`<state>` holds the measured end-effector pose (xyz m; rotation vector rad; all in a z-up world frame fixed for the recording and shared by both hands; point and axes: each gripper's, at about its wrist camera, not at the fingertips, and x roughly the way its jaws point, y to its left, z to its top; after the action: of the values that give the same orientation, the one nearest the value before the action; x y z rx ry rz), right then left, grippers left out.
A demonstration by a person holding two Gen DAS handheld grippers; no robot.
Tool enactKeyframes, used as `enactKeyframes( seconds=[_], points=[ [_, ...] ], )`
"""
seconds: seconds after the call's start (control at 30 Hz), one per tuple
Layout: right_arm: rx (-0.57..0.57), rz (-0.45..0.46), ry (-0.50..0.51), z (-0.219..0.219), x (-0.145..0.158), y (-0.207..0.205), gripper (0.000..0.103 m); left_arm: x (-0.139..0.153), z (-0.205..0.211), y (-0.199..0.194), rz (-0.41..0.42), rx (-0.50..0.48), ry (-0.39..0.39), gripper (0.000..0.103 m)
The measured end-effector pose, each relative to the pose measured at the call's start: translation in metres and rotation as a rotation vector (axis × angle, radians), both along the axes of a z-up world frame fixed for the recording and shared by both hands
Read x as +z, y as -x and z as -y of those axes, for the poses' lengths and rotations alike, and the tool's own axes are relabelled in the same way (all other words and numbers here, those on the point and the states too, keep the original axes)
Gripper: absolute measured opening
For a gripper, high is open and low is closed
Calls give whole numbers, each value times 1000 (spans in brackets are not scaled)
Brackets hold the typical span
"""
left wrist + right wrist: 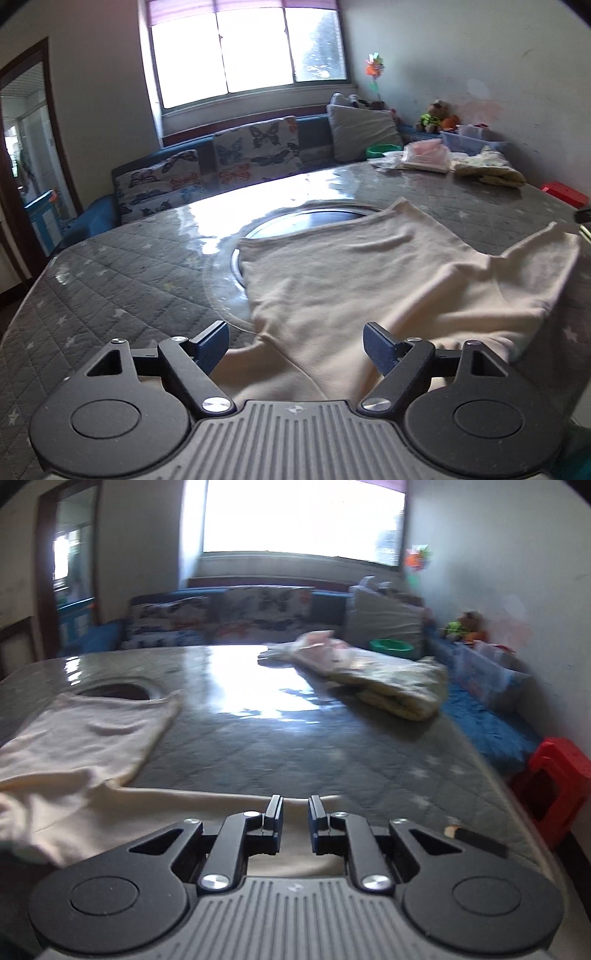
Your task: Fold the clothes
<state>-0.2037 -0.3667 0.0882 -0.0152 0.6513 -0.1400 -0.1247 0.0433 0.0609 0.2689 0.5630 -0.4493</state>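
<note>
A cream long-sleeved garment (354, 280) lies spread on the grey quilted table (122, 291), partly over a round metal insert (295, 221). Its right sleeve (546, 273) is lifted and folded over toward the body. My left gripper (295, 343) is open and empty, just above the garment's near edge. In the right wrist view the garment (85, 731) lies at the left, and a sleeve (207, 805) stretches under my right gripper (295, 808). The jaws stand a narrow gap apart with nothing between them.
A folded yellowish garment (399, 686) and a pink bundle (325, 646) lie at the table's far right. A sofa with butterfly cushions (255, 151) runs behind the table. A red stool (554, 779) stands at the table's right edge. A doorway (26, 155) is on the left.
</note>
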Motion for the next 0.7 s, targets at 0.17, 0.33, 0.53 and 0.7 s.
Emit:
enactKeyframes(
  seconds=[0.17, 0.33, 0.53, 0.7],
  points=[
    [259, -46, -20, -53, -4, -9, 15, -3, 8, 19, -28, -123, 1, 81],
    [532, -82, -24, -111, -6, -11, 24, -5, 24, 35, -43, -267, -4, 82],
    [810, -115, 53, -174, -13, -9, 34, -20, 42, 36, -77, -327, -48, 71],
    [928, -124, 132, -204, -24, -11, 38, -25, 46, 31, -93, -338, -59, 48]
  ],
)
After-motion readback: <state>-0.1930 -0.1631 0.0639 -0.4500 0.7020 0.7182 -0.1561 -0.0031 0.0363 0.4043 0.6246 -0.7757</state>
